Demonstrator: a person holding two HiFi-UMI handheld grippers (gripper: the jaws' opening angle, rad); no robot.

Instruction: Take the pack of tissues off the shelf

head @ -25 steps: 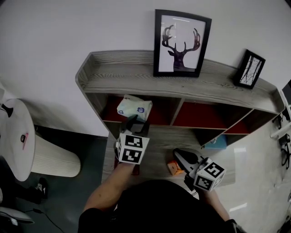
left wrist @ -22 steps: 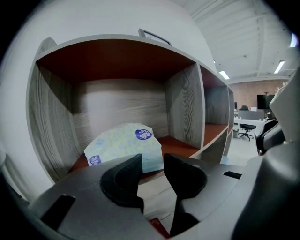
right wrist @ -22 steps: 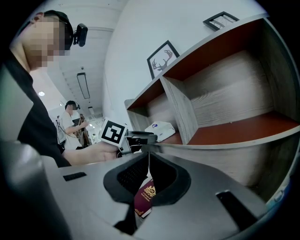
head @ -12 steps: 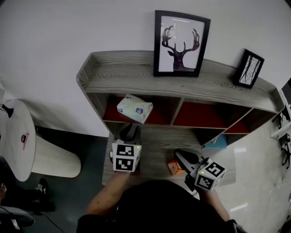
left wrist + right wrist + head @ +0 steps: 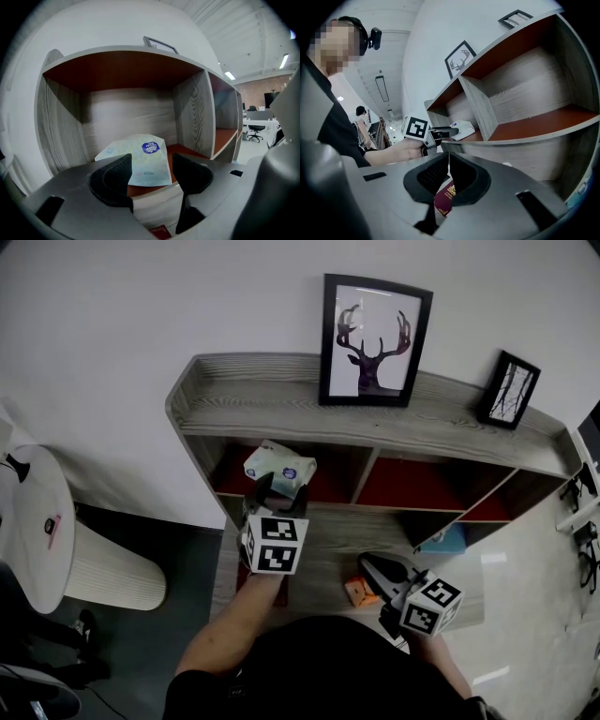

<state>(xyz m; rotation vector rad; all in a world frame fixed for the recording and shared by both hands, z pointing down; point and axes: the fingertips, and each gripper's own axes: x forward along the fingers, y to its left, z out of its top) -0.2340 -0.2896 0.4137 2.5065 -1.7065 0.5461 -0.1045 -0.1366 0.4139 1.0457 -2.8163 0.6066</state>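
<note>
Pack of tissues (image 5: 279, 467) sits in the leftmost upper compartment of the shelf (image 5: 281, 399), left of centre in the head view, lying on the red floor with its near end at the front lip. It's a soft rectangular pack in pale printed film with a round blue logo. Likely very light and squashy, film a bit slippery. A grip across the narrow width near the front end, pads on the two long edges, looks best; moderate squeeze, no corner pinch. Left gripper (image 5: 275, 491) is right at it, jaws spread and opening. In the left gripper view the pack shows between the tips, and no pad looks pressed on it. Right gripper (image 5: 375, 568), lower right of centre, has its jaws pressed together with nothing pinched as far as I can tell; a maroon booklet (image 5: 446, 197) shows through the gap below them. Shelf is matte grey wood-grain board with red inner floors and upright dividers. Black-framed deer print (image 5: 375, 338) stands on top.
</note>
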